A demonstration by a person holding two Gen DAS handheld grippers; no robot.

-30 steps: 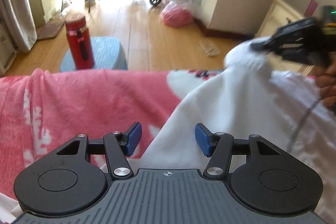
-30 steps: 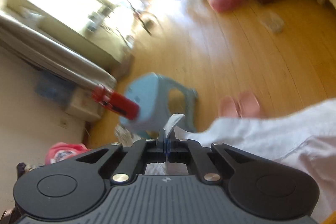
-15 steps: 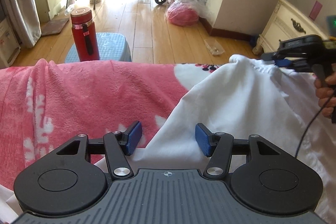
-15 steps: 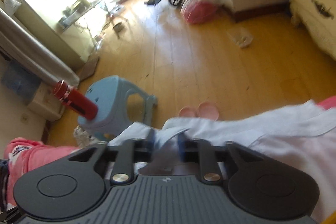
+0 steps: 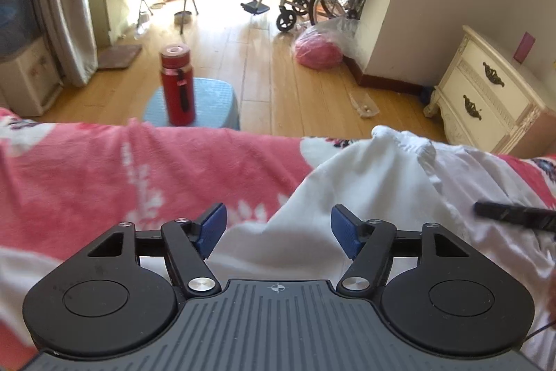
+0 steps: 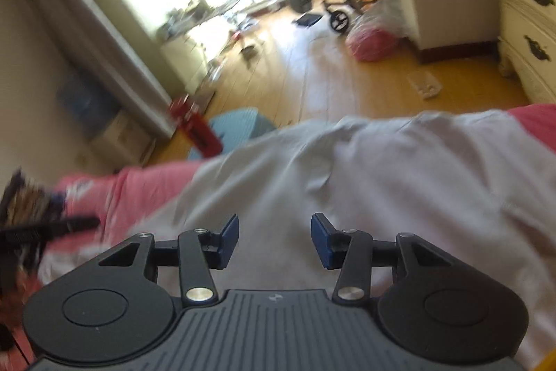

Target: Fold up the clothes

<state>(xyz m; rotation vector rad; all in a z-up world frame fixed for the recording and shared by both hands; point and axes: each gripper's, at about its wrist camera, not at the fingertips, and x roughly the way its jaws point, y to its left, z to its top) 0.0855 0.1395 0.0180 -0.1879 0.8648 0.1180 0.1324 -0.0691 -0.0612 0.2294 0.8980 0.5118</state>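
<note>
Folding could go wrong now bc both tools have let go. The left tool (image 5: 278, 232) has just been opening more, its blue pads stand wide, and the white garment (image 5: 375, 183) sits under the gap w/ nothing pinching it. The right tool (image 6: 274, 240) has just been opening too; its jaws stand apart over the cloth, not pressing on it. My guess: the puffy hump at the far edge of the garment may flop back or slide off the bed edge, since that part looks bunched up and lies close to the drop to the floor. Another risk: the next grab may pinch the pink blanket (image 5: 156, 169) along w/ the white cloth, bc they lie right on top of each other. Right-wrist view is blurry, so aiming from there looks hard. The garment is white and thin, and it wrinkles easy. It lies on the pink flowery blanket on the bed, spread toward the right, w/ a gathered seam near the far edge and soft folds all over. It is not flat yet, so prob. more smoothing is needed. A red bottle (image 5: 177, 86) stands on a blue stool (image 5: 215, 106) past the bed, well apart from the cloth.
</note>
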